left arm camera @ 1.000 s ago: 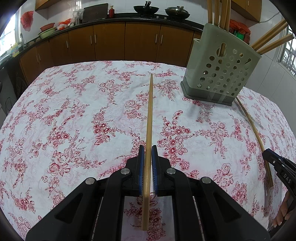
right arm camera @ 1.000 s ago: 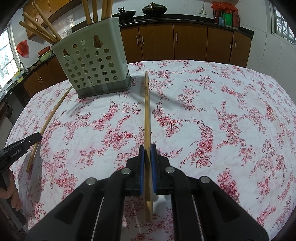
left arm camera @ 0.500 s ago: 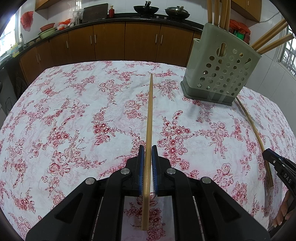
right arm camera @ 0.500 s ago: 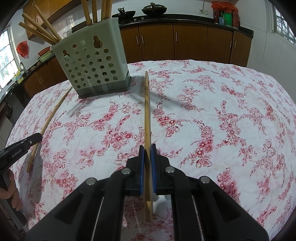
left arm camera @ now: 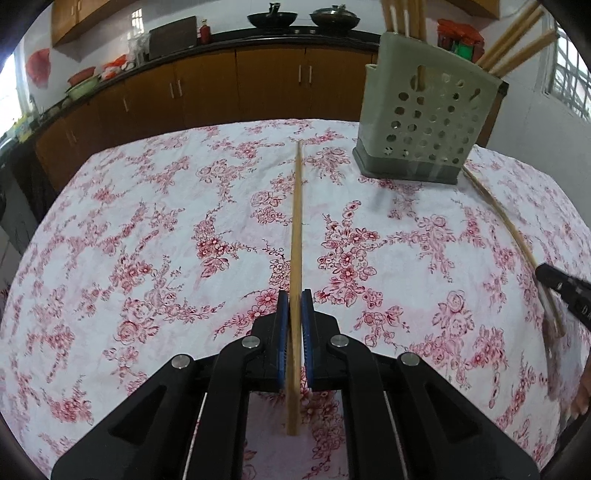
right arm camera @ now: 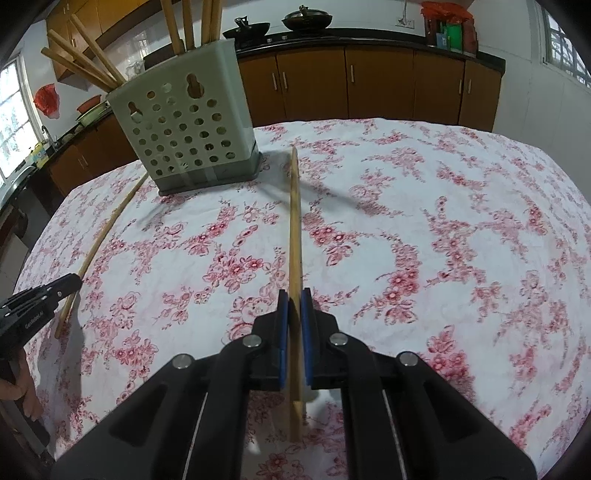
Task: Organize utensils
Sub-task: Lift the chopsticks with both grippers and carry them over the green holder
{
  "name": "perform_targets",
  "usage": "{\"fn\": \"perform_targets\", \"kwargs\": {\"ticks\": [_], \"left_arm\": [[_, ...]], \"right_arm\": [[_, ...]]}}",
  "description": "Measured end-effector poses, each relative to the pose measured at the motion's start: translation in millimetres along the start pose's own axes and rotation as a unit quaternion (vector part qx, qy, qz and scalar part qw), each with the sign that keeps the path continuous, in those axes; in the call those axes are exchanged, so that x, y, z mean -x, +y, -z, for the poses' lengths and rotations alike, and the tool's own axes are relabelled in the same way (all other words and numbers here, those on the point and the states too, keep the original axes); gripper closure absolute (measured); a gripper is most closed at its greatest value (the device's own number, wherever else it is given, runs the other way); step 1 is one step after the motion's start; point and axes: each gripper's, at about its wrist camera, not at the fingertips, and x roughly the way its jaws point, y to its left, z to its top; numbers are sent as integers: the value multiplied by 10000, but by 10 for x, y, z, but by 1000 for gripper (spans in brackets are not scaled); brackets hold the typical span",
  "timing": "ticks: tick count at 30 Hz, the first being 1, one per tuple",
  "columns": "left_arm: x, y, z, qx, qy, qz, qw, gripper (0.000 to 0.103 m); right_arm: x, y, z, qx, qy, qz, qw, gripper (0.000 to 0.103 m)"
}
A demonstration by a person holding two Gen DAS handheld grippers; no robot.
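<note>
Both grippers, left gripper (left arm camera: 294, 301) and right gripper (right arm camera: 294, 300), still clamp a chopstick (left arm camera: 296, 229) each; holder (left arm camera: 428, 122) view shifted slightly.

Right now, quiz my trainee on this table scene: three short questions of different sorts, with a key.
1. True or false: the left hand-held gripper is shut on a long wooden chopstick.
2. What does the right hand-held gripper hold: A a spoon, B a second wooden chopstick, C nothing?
3. Fill in: the pale green perforated plastic holder already contains several upright ____.

Key: 1 true; 2 B; 3 chopsticks.
</note>
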Motion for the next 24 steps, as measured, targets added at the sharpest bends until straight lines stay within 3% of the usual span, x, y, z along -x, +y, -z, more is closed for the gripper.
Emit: {"fn": "perform_targets", "kwargs": {"ticks": [5,9,17,24], "left_arm": [[398,85,-183,90,-619,122,9980,95],[806,173,-468,313,-1263,278,9911,95],[1130,183,-836,388,-1757,513,9823,96],[1507,-8,-1018,130,-2107,904,9733,96]], "right_arm": [[430,-15,-202,2,-686,22,9976,95],[774,3,-407,14,-1273,-3,9919,95],[1182,20,-751,-54,-1921,-168,9812,95],[1613,160,-1064,-64,-2330,-833,9689,95]]}}
